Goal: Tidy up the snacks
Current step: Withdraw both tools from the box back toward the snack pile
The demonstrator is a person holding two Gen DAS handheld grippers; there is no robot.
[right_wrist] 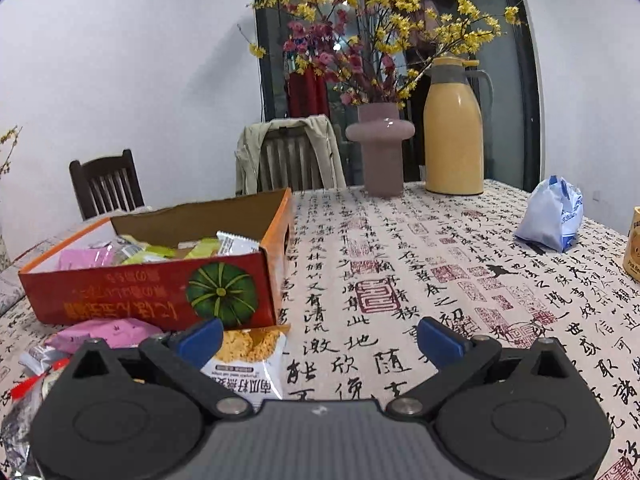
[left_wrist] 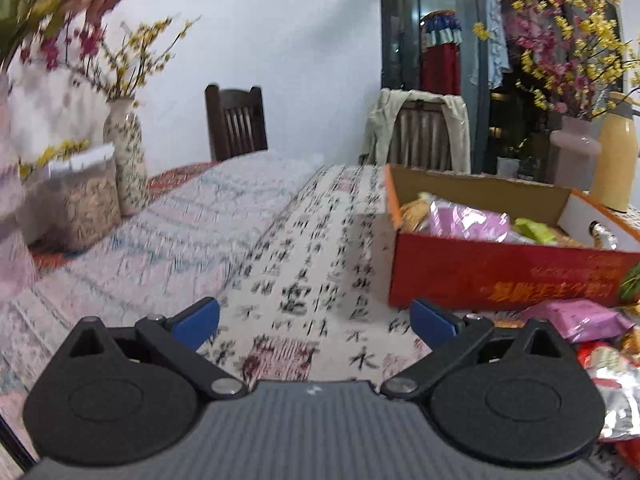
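Observation:
A red and orange cardboard box [left_wrist: 500, 276] [right_wrist: 132, 292] sits on the table with several snack packets inside. More packets lie loose in front of it: a pink packet [left_wrist: 576, 318] [right_wrist: 104, 332], a white packet with crumbly cake printed on it [right_wrist: 250, 364], and silver and red ones [left_wrist: 616, 384] [right_wrist: 28, 392]. My left gripper [left_wrist: 316, 322] is open and empty, left of the box. My right gripper [right_wrist: 320, 338] is open and empty, its left finger [right_wrist: 200, 340] just above the white packet.
The table wears a calligraphy cloth [right_wrist: 400, 288]. A pink vase [right_wrist: 380, 148], a yellow thermos [right_wrist: 454, 128] and a blue-white bag [right_wrist: 552, 220] stand at the back right. A patterned vase [left_wrist: 126, 152] and a clear jar [left_wrist: 80, 200] stand left. Chairs [left_wrist: 236, 124] line the far side.

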